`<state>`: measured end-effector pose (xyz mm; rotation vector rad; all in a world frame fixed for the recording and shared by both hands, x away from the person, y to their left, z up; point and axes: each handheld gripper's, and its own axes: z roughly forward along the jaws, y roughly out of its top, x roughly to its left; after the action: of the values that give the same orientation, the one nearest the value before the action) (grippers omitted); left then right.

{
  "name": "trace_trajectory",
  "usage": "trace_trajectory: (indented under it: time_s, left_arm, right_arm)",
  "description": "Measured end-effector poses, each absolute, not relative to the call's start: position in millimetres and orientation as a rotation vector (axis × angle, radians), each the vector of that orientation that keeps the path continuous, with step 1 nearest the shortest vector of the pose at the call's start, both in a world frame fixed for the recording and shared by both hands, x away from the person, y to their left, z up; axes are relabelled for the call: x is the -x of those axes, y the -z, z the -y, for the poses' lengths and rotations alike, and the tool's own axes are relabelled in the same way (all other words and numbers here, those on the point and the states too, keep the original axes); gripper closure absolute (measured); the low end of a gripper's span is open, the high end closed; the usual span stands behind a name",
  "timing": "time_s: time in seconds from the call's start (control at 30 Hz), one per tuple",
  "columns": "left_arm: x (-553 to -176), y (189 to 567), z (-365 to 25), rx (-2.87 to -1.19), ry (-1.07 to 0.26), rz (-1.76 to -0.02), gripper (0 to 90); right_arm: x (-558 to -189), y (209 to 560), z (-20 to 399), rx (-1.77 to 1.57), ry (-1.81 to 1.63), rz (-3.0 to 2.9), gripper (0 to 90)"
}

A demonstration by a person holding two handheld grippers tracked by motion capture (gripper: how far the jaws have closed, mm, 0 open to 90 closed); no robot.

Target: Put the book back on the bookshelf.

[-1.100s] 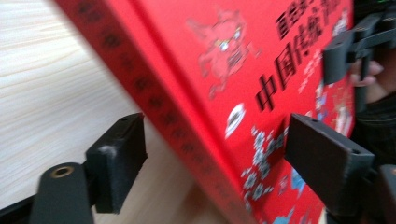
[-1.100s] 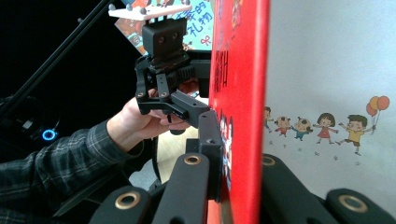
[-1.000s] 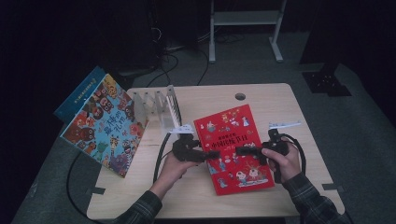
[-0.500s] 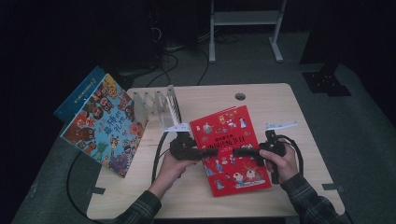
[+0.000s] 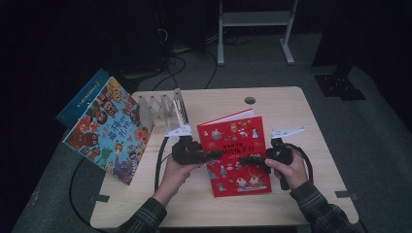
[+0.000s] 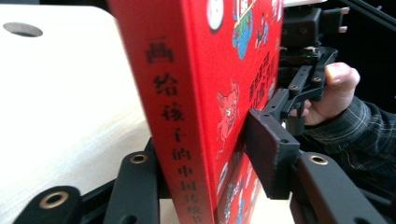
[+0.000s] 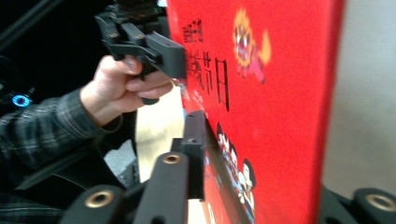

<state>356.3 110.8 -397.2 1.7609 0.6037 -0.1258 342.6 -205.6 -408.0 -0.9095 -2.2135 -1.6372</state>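
A red picture book point(image 5: 237, 145) with cartoon figures and Chinese lettering is held tilted above the table, its far edge raised. My left gripper point(image 5: 216, 154) is shut on its spine side, and the spine point(image 6: 180, 126) stands between the jaws in the left gripper view. My right gripper point(image 5: 248, 159) is shut on the opposite edge, with the cover point(image 7: 271, 88) clamped between its jaws. Each gripper view also shows the other hand and its gripper pressed to the cover: the right gripper point(image 6: 299, 81) and the left gripper point(image 7: 156, 44).
A clear slotted book rack point(image 5: 163, 104) stands on the wooden table point(image 5: 296, 111) at the back left. A large colourful picture book point(image 5: 109, 128) leans off the table's left edge, with a blue book point(image 5: 82, 97) behind it. Cables hang at the left.
Both grippers and the red book have shifted slightly left. The book's far edge has risen, so it stands more tilted than a second ago.
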Motion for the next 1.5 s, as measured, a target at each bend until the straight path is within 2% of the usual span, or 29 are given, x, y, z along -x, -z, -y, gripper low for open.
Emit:
trace_trajectory:
  time_s: [0.13, 0.27, 0.43, 0.97, 1.37, 1.5]
  left_arm:
    - [-352, 393, -110, -1.767, 0.095, -0.569, 63.7]
    - [-352, 390, -111, -1.762, 0.084, -0.567, 65.4]
    - [-350, 386, -115, -1.729, 0.074, -0.569, 70.6]
    - [-346, 381, -114, -1.743, 0.01, -0.56, 70.6]
    - [-344, 378, -117, -1.737, -0.025, -0.567, 76.0]
    - [-341, 375, -118, -1.736, -0.072, -0.573, 78.9]
  right_arm:
    - [-345, 410, 207, 0.919, 1.634, 2.276, 60.7]
    - [-345, 408, 208, 0.923, 1.647, 2.307, 57.2]
    - [-347, 405, 217, 0.985, 1.687, 2.332, 56.1]
    - [-346, 400, 214, 0.976, 1.683, 2.454, 49.7]
    - [-347, 400, 218, 1.052, 1.679, 2.517, 43.4]
    - [-348, 400, 218, 1.09, 1.664, 2.559, 37.9]
